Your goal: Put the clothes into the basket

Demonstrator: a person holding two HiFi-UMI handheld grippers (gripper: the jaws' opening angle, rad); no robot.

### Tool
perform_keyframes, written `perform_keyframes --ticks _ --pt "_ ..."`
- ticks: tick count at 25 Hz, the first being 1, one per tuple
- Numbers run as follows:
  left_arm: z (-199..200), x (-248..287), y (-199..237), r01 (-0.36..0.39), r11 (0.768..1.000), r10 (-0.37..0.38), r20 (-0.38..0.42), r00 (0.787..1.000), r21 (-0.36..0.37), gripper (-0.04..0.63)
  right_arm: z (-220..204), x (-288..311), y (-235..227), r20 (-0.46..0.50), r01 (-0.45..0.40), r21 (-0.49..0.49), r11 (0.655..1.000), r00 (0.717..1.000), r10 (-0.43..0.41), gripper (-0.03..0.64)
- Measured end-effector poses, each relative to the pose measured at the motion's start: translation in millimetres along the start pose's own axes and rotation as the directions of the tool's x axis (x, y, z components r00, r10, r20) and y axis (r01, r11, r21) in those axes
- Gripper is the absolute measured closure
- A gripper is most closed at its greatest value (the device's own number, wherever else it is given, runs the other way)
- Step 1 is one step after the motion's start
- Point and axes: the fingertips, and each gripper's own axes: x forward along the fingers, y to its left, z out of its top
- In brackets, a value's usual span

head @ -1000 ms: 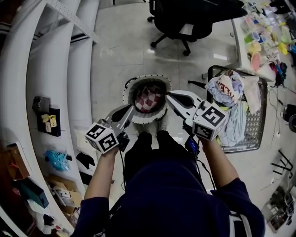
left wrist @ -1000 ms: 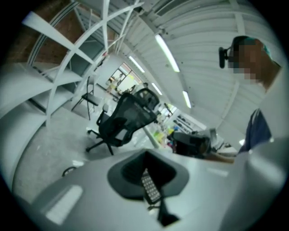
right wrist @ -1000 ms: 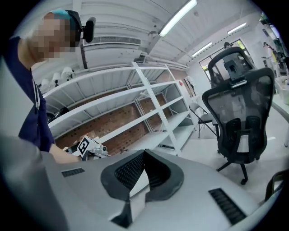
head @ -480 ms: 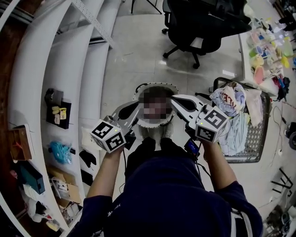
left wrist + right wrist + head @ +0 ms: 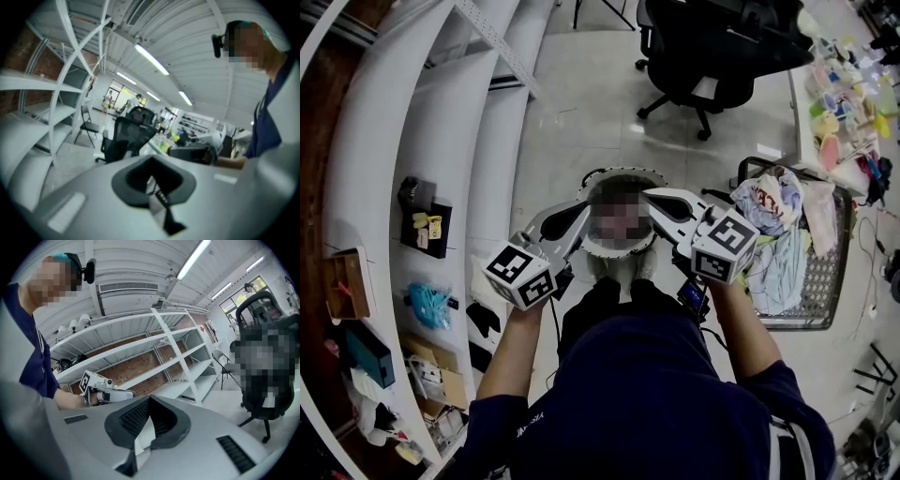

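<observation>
We log left gripper (image 5: pixel 151 168) jaws pressed together, nothing between; raised off basket since a second ago. Right gripper (image 5: pixel 150 404) jaws together too, empty, also lifted. Round white laundry basket (image 5: pixel 619 251) sits below, between both tips; inside blurred now, a second ago showed red-white checked cloth. We judge one drop done. Heap of pale crumpled clothes (image 5: pixel 773 206) waits in grey wire cart (image 5: pixel 825 281), right of right gripper: next pick there.

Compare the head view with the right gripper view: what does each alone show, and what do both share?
Only the head view shows the round basket on the floor and the clothes piled in the wire cart. Only the right gripper view shows the ceiling lights. Both show the left gripper, white shelves and black office chair.
</observation>
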Motion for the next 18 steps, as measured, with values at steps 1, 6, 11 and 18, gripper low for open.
perform_keyframes --ticks 1,6,11,18 --pt "-0.3 -0.3 -0.4 0.0 1.0 0.0 -0.001 1.0 0.003 0.592 -0.1 0.4 1.1 -0.002 0.0 -0.002 1.0 1.0 0.0 0.611" --pt "0.9 -1.4 -1.4 0.005 1.0 -0.005 0.006 1.0 0.007 0.592 -0.8 1.8 2.0 -0.017 0.003 -0.009 1.0 1.0 -0.003 0.611" --pt "3.9 -3.6 2.0 0.0 1.0 0.0 0.014 1.0 -0.002 0.592 1.1 1.9 0.4 -0.024 0.012 -0.009 1.0 1.0 -0.012 0.611" --pt "6.5 -0.7 3.1 0.001 1.0 -0.001 0.027 1.0 -0.003 0.592 0.9 4.2 0.6 -0.029 0.005 -0.016 1.0 1.0 -0.006 0.611"
